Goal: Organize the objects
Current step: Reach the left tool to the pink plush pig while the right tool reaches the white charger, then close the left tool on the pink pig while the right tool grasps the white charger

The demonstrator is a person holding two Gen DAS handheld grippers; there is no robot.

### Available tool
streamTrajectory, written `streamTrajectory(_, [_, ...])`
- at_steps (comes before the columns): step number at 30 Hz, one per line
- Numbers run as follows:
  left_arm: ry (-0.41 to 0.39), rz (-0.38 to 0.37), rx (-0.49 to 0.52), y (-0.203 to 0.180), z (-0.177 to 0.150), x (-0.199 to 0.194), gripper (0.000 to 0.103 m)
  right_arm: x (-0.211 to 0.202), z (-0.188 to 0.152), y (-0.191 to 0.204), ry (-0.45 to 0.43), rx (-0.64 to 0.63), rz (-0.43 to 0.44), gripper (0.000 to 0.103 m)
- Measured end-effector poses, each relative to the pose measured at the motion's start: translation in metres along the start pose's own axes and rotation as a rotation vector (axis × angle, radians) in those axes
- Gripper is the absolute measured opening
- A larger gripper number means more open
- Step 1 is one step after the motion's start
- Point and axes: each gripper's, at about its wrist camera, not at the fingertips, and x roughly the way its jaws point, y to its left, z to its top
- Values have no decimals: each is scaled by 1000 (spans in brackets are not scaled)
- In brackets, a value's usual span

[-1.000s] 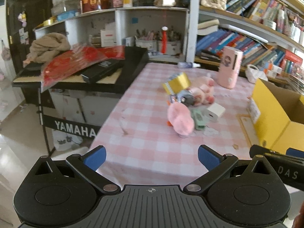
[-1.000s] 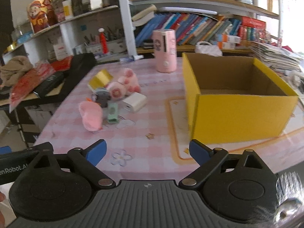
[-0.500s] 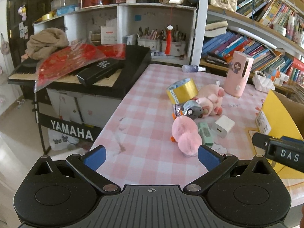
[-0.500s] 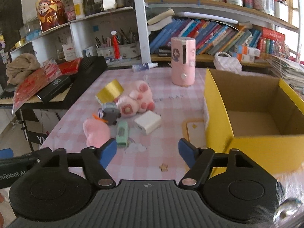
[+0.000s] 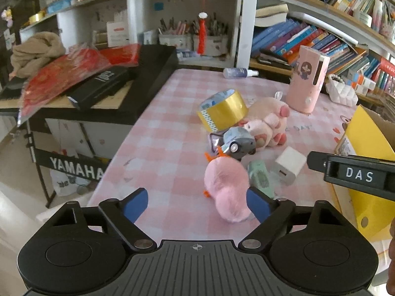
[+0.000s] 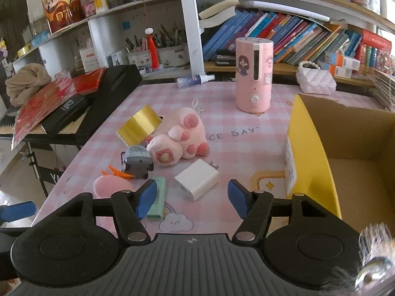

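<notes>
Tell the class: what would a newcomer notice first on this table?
Probably the open yellow cardboard box at the table's right edge, empty in the part that shows. Next, the cluster mid-table: a shiny gold tape roll leaning on a pale pink plush pig, and behind them an upright pink cylindrical humidifier.

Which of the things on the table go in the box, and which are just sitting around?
For the job: pink fluffy toy, toy car, gold tape roll, pig plush, white charger, green case, yellow box.

Likely bystanders: pink humidifier, spray bottle, white purse, keyboard.
</notes>
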Motion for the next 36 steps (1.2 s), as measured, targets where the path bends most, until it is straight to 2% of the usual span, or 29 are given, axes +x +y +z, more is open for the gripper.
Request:
streamTrajectory(9, [70, -46, 10, -19, 14, 45, 78, 34, 13, -12, 56, -19, -8, 62])
streamTrajectory(12, [103, -42, -9, -21, 16, 60, 68, 43, 14, -16, 80, -25, -4, 62])
streamTrajectory(13, [114, -44, -18, -20, 17, 65, 58, 47, 15, -16, 92, -29, 0, 63])
streamTrajectory(15, [138, -69, -39, -18, 16, 72, 48, 54, 15, -17, 112, -34, 5, 62])
streamTrajectory(25, [136, -68, -130, 3, 21, 54, 47, 90, 16, -5, 189, -102, 11, 63])
streamTrajectory(36, [143, -48, -135, 9, 20, 50, 47, 113, 10, 0, 207, -150, 4, 63])
